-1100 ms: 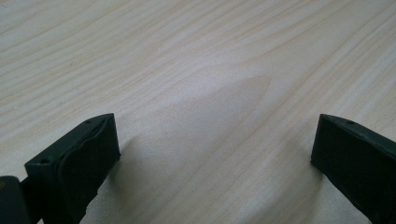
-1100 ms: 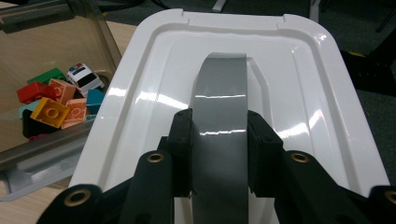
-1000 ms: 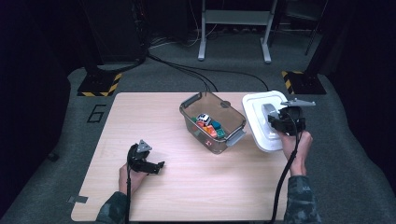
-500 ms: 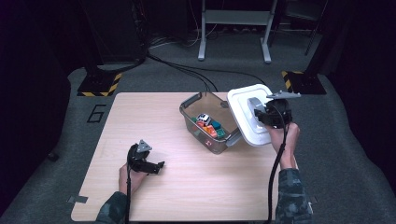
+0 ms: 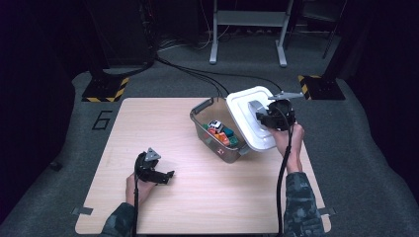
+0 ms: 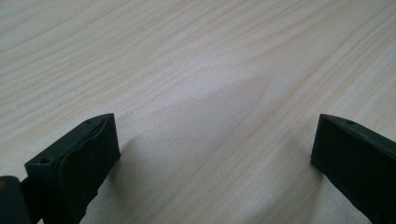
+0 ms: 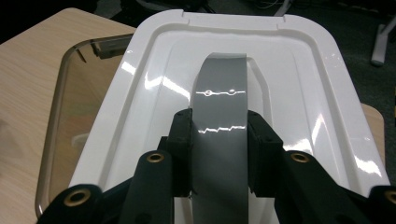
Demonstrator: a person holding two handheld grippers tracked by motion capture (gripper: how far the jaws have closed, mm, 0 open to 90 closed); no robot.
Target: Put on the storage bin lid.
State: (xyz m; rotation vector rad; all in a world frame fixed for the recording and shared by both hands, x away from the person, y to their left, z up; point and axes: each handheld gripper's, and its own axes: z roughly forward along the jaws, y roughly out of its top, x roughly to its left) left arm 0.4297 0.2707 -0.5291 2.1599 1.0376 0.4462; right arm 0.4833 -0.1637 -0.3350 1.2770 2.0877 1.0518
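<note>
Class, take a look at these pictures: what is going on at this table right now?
A person works at a wooden table with a gripper in each hand. The right gripper is clamped on the grey handle of a white lid and holds it tilted over the right side of a clear plastic bin, not seated on it. Small colourful toys lie inside the bin. The left gripper is open with nothing between its jaws, low over bare tabletop near the person.
</note>
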